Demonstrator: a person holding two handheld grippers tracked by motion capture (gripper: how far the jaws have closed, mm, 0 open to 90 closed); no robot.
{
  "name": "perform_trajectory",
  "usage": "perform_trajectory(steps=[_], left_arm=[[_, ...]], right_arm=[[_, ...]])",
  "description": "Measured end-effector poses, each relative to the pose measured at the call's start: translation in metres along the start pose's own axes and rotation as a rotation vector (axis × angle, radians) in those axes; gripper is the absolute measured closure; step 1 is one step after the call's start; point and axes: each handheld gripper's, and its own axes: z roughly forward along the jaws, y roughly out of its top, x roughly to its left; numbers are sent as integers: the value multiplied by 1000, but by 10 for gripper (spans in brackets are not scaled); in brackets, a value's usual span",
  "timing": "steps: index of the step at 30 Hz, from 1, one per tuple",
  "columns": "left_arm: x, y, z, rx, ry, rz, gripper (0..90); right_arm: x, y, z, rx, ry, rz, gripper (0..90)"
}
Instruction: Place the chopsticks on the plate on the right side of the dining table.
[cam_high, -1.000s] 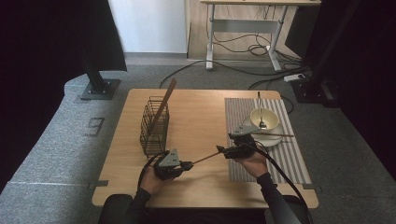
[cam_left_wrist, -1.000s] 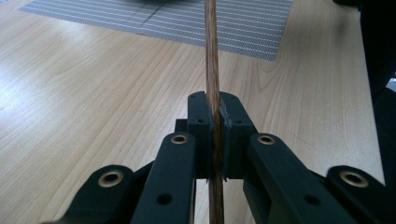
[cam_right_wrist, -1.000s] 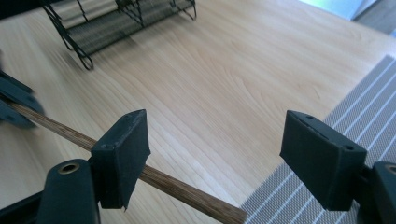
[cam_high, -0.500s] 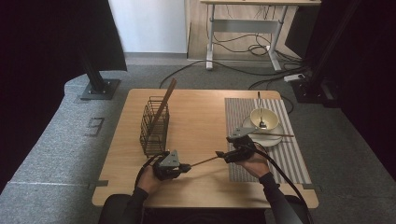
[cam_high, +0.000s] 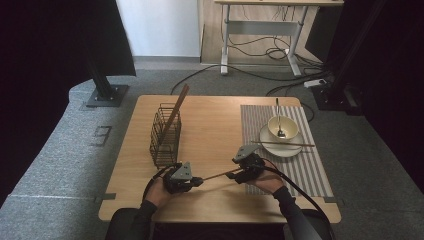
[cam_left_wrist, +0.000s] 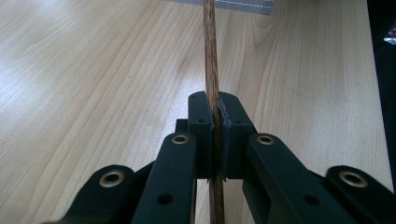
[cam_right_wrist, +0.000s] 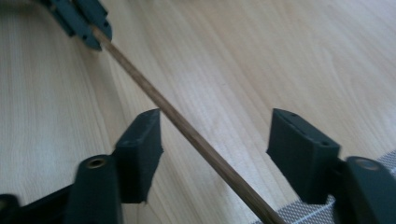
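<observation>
Clamping the chopstick (cam_left_wrist: 211, 70) hard between its jaws, our left gripper (cam_high: 194, 181) sat near the front edge of the table (cam_high: 215, 125), just in front of the wire basket (cam_high: 165, 135). From there the chopstick ran above the wood toward our right gripper (cam_high: 239, 175), right of the basket and beside the striped mat (cam_high: 310, 165). Its jaws had just been closing yet stood apart, with the stick passing between them close to one pad (cam_right_wrist: 140, 144).

left gripper (cam_high: 196, 181) clamping chopstick (cam_high: 216, 176), right gripper (cam_high: 239, 174) alongside
</observation>
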Motion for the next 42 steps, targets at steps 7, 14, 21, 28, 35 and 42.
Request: perform_trajectory(steps=[7,14,21,28,35,42], left_arm=[[-1,1,1,-1,-15,12,844],[-3,2,1,-1,-20,19,844],[-3,2,4,1,-26,25,834],[-1,-1,4,-15,42,9,751],[1,-2,1,-31,131,-17,593],[5,-4,-1,-43,198,-86,449]], right_arm=[[8,0,8,71,-14,-88,523],[12,0,8,108,-29,-150,644],[12,0,8,152,-8,-165,676],[11,1,1,156,61,-157,737],[10,2,-5,133,120,-146,803],[8,1,-8,133,120,-146,830]])
